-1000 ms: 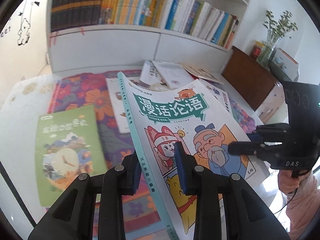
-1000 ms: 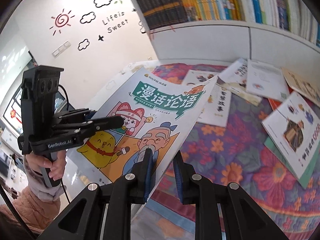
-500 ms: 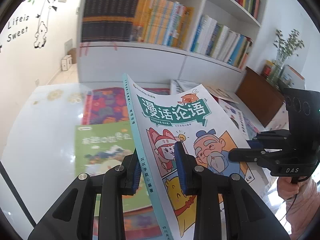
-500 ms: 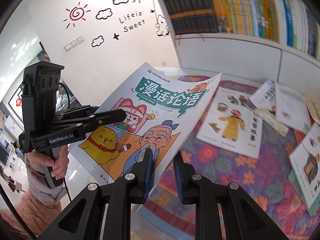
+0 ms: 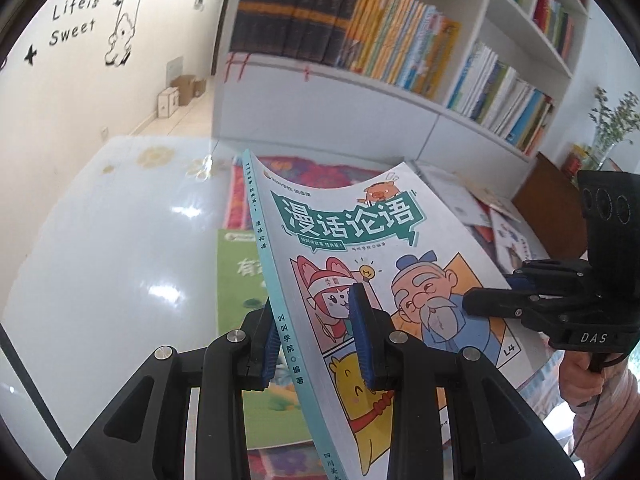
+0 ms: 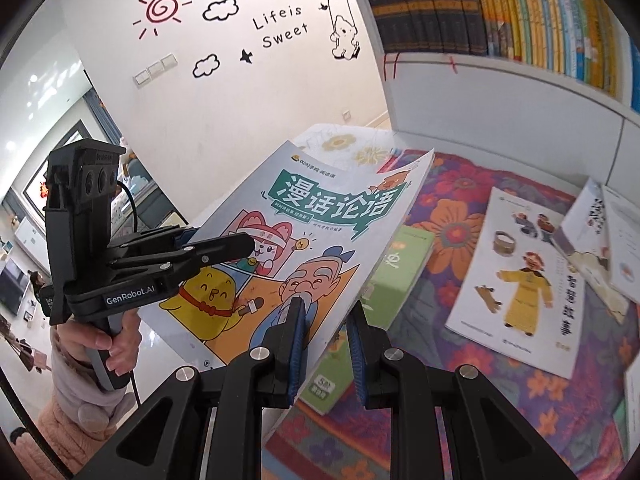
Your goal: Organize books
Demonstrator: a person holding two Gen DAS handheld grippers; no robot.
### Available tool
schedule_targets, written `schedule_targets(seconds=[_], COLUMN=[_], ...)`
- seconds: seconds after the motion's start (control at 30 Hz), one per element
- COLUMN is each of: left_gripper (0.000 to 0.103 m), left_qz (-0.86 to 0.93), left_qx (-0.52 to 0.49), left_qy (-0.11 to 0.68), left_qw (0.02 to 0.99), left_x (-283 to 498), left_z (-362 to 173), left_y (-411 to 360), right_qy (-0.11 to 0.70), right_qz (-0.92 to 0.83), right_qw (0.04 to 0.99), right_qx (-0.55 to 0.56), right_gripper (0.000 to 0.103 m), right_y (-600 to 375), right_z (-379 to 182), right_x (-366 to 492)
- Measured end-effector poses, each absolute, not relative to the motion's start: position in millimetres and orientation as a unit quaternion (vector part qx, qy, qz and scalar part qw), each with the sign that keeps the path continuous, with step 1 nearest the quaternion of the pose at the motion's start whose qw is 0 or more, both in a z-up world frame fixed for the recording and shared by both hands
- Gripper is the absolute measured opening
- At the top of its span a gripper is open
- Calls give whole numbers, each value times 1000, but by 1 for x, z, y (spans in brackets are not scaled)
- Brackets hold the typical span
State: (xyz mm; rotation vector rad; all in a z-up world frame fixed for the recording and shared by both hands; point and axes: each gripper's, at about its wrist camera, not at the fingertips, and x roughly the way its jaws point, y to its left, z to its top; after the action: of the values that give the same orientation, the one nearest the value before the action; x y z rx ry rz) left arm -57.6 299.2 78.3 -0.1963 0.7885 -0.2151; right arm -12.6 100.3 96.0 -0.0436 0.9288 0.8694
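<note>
Fingers of left gripper [image 5: 316, 336] clamp the cartoon book [image 5: 372, 264] at its spine edge, right gripper [image 6: 326, 332] pinches the open edge; it hangs tilted above the green book [image 5: 236, 280] on the tabletop's near-left part.

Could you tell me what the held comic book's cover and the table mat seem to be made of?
Comic book: apparently coated paper, soft cover, since it bows between both hand-held grippers and shows a faint sheen. Table mat: probably printed fabric or vinyl with a floral pattern; which one the views leave open.

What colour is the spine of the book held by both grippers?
Teal, with dark lettering: the book's spine shows best in the left wrist view.
</note>
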Motion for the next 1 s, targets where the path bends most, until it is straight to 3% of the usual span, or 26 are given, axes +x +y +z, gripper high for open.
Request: schedule_targets(seconds=[0.43,1.0], left_gripper=[28,39], left_qz=[-93,-32], left_qx=[-98,-85], left_qy=[449,474], left_qw=[883,876], left_x=[-29,-22], left_z=[14,-1], left_y=[317,327], right_qy=[480,526], right_qz=[392,380], right_qw=[784,761], right_qx=[-9,27], right_gripper=[20,21], right_y=[126,124], right_z=[35,3], right_x=[24,27])
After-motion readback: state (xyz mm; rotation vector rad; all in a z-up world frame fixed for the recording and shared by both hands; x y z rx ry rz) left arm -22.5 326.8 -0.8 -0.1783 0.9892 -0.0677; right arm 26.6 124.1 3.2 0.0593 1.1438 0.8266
